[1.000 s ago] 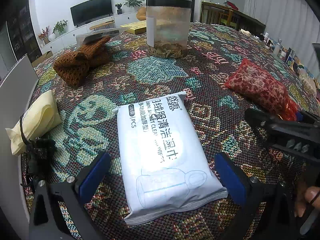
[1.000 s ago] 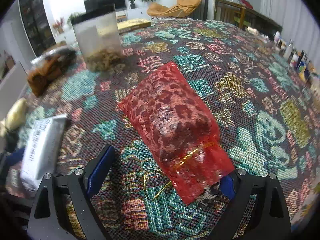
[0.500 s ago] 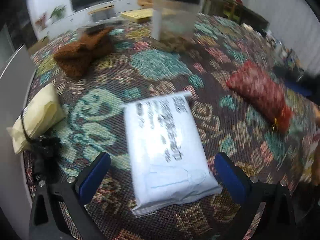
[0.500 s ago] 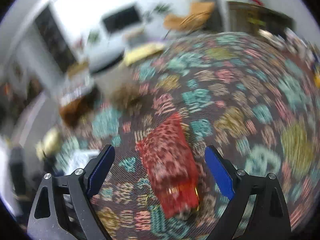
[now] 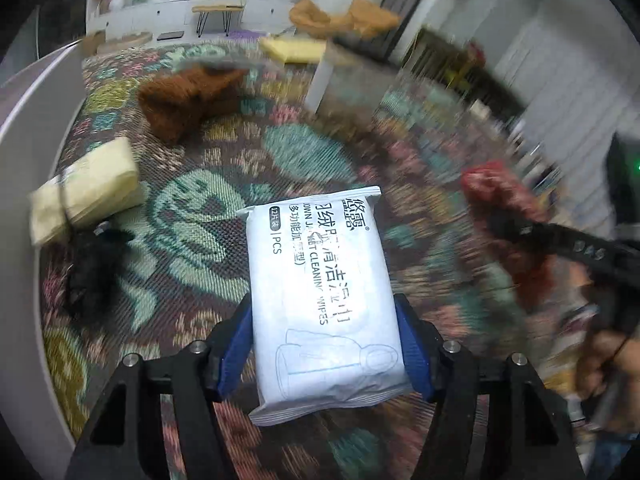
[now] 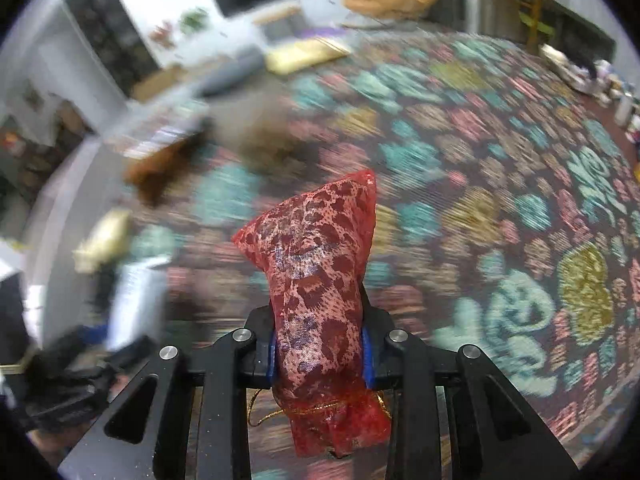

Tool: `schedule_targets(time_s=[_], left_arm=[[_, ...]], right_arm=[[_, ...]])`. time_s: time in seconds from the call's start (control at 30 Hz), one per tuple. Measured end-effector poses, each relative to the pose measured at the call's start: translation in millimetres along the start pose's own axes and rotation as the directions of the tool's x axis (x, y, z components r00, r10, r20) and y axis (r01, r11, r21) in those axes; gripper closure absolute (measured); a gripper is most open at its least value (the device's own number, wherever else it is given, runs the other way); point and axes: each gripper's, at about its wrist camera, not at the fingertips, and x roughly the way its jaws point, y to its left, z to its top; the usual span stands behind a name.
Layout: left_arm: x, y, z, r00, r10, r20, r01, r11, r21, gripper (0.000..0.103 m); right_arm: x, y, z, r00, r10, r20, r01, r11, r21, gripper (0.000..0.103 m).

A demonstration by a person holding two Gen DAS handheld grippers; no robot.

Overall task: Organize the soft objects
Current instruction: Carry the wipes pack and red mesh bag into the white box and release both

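Living-room background, blurred: television, plants, tan armchair beyond a tabletop (image 5: pixel 208 200) under a woven cloth of teal, pink and gold motifs.

Left claw (image 5: pixel 326 344): blue pads closing on both long sides of the white plastic pack of wet wipes (image 5: pixel 320 280), near end clamped, far end pointing toward the tabletop's middle.

Right claw (image 6: pixel 319 350): jaws closing tight on the red leopard-print mesh pouch with gold drawstring (image 6: pixel 320 280), neck squeezed between the pads, body standing up ahead of them.

Judgement: both items seem to be in carry. Grip looks adequate; the pouch is pinched near its tied end, so it may swing. Keep the wrists steady, move slowly and set each thing down before letting go.

View differences: the left wrist view shows a rolled pale-yellow cloth bundle (image 5: pixel 86 190) by the tabletop's left edge, a brown knitted item (image 5: pixel 180 100) toward the far left edge, a black tangled object (image 5: pixel 94 268), and a hand (image 5: pixel 612 356). The right wrist view alone shows the drawstring and the tabletop's right edge.
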Motion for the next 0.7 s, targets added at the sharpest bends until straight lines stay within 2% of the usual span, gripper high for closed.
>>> schedule_targets(time_s=[0.03, 0.07, 0.13, 0.2, 0.27, 0.3, 0.33, 0.37, 0.4, 0.43, 0.47, 0.53, 0.57, 0.6, 0.63, 0.7], left_arm=[[-21.4, 2.5, 1.5, 0.999, -0.025, 0.032, 0.026, 1.0, -0.012, 0.038], [-39.5, 6.9, 2.9, 0.998, -0.035, 0.058, 0.036, 0.999, -0.019, 0.038], [-87.0, 24.2, 5.0, 0.991, -0.015, 0.131, 0.018, 1.0, -0.023, 0.038], [-129.8, 47.6, 3.4, 0.98, 0.064, 0.187, -0.059, 0.998, -0.033, 0.038], [-175.4, 81.4, -2.6, 0.953, 0.195, 0.232, -0.185, 0.981, -0.065, 0.037], [-191.2, 95.5, -6.5, 0.935, 0.26, 0.241, -0.247, 0.965, -0.084, 0.036], [-207.5, 112.8, -12.0, 0.906, 0.345, 0.246, -0.327, 0.938, -0.111, 0.035], [-218.9, 127.7, -17.3, 0.876, 0.415, 0.245, -0.394, 0.909, -0.134, 0.026], [-227.5, 143.9, -22.3, 0.842, 0.485, 0.235, -0.46, 0.874, -0.158, 0.007], [-234.4, 162.2, -28.0, 0.804, 0.555, 0.215, -0.523, 0.831, -0.188, 0.0], [-239.6, 178.5, -33.7, 0.767, 0.612, 0.194, -0.574, 0.789, -0.218, 0.0], [-245.8, 201.9, -43.0, 0.715, 0.684, 0.143, -0.638, 0.723, -0.265, 0.0], [-248.8, 210.4, -47.7, 0.701, 0.702, 0.125, -0.65, 0.701, -0.292, 0.0], [-252.7, 216.9, -53.4, 0.697, 0.707, 0.117, -0.648, 0.692, -0.319, 0.0], [-253.9, 219.8, -57.2, 0.704, 0.699, 0.122, -0.632, 0.696, -0.342, 0.0], [-249.2, 216.1, -59.9, 0.733, 0.666, 0.141, -0.586, 0.723, -0.366, 0.0]], right_arm=[[-7.5, 13.1, 2.9, 0.999, 0.037, 0.012, -0.037, 0.999, -0.011, 0.071], [-21.3, 37.2, 6.5, 0.994, 0.11, 0.022, -0.11, 0.994, -0.03, 0.071], [-30.9, 84.8, 11.1, 0.972, 0.234, 0.02, -0.233, 0.971, -0.059, 0.071], [-43.4, 140.8, 13.0, 0.923, 0.385, -0.004, -0.383, 0.918, -0.098, 0.071], [-49.1, 201.2, 9.3, 0.859, 0.509, -0.049, -0.511, 0.85, -0.133, 0.071], [-49.0, 228.3, 6.7, 0.831, 0.552, -0.076, -0.557, 0.818, -0.146, 0.07], [-47.1, 253.6, 4.0, 0.8, 0.59, -0.105, -0.6, 0.786, -0.151, 0.067], [-41.1, 286.8, -0.4, 0.754, 0.642, -0.137, -0.656, 0.741, -0.143, 0.062], [-36.0, 305.9, -3.6, 0.727, 0.671, -0.144, -0.686, 0.715, -0.135, 0.039], [-31.1, 319.6, -7.5, 0.706, 0.691, -0.155, -0.708, 0.694, -0.131, 0.009], [-21.7, 336.3, -13.2, 0.698, 0.692, -0.186, -0.716, 0.686, -0.134, 0.01], [-14.5, 339.6, -21.8, 0.715, 0.673, -0.19, -0.698, 0.703, -0.136, 0.011], [-12.8, 331.7, -25.4, 0.725, 0.666, -0.173, -0.687, 0.713, -0.136, 0.011], [-10.4, 317.9, -23.8, 0.744, 0.651, -0.153, -0.668, 0.731, -0.139, 0.011], [-7.7, 307.1, -23.2, 0.776, 0.618, -0.13, -0.631, 0.761, -0.149, 0.01], [-3.9, 272.8, -26.9, 0.87, 0.49, -0.063, -0.492, 0.848, -0.196, 0.01]])
